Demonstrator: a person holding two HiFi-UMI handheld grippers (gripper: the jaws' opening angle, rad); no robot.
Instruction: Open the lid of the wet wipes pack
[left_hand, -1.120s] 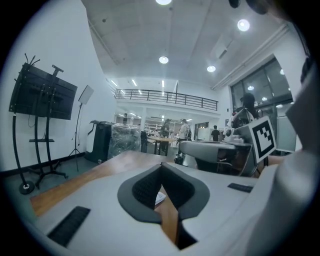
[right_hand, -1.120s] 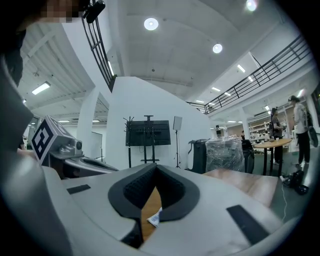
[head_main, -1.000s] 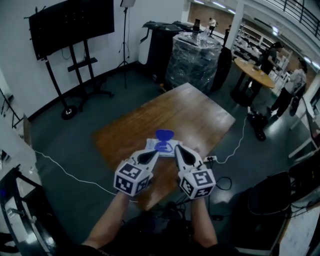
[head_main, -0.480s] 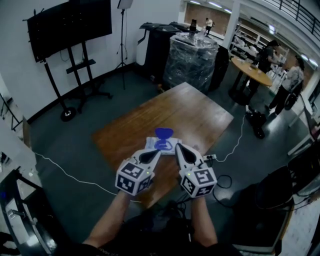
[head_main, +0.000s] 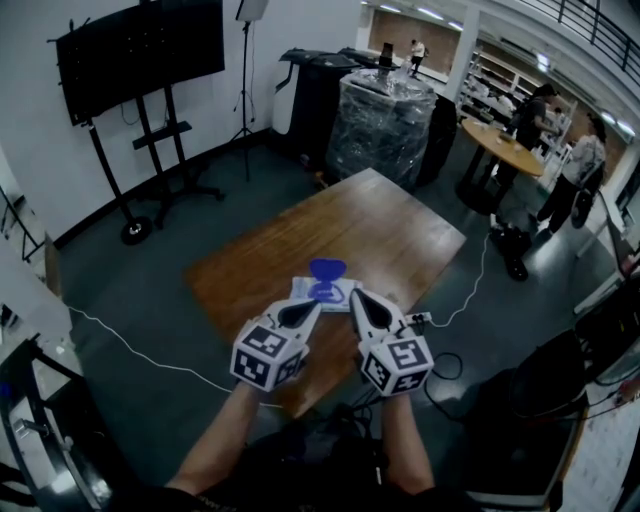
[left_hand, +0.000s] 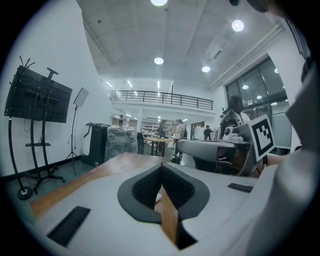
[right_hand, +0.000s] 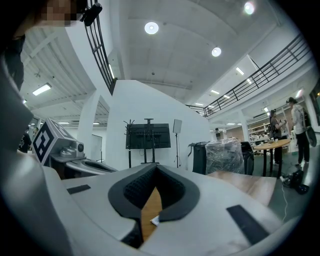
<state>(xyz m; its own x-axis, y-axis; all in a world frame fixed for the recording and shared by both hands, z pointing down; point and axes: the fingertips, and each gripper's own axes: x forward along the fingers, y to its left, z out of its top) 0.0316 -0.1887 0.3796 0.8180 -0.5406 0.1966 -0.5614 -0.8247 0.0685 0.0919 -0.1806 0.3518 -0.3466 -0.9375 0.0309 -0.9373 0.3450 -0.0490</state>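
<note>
A brown rectangular wooden table (head_main: 370, 230) stands cornerwise to the camera on a dark grey floor (head_main: 150, 290), its polished top catching the overhead light. Toward the table's near end lies a flat white wet wipes pack (head_main: 303, 288). Its round blue plastic lid (head_main: 328, 268) stands raised at the pack's far side, above a blue oval patch on the pack's top.

A brown wooden table (head_main: 370, 230) stands on a dark grey floor (head_main: 150, 290) crossed by a white cable (head_main: 130, 350). A black screen (head_main: 140, 45) on a stand is against the white wall (head_main: 30, 130). Beyond the table sits a plastic-wrapped pallet (head_main: 385, 120). Round ceiling lights (left_hand: 158, 60) shine overhead.
</note>
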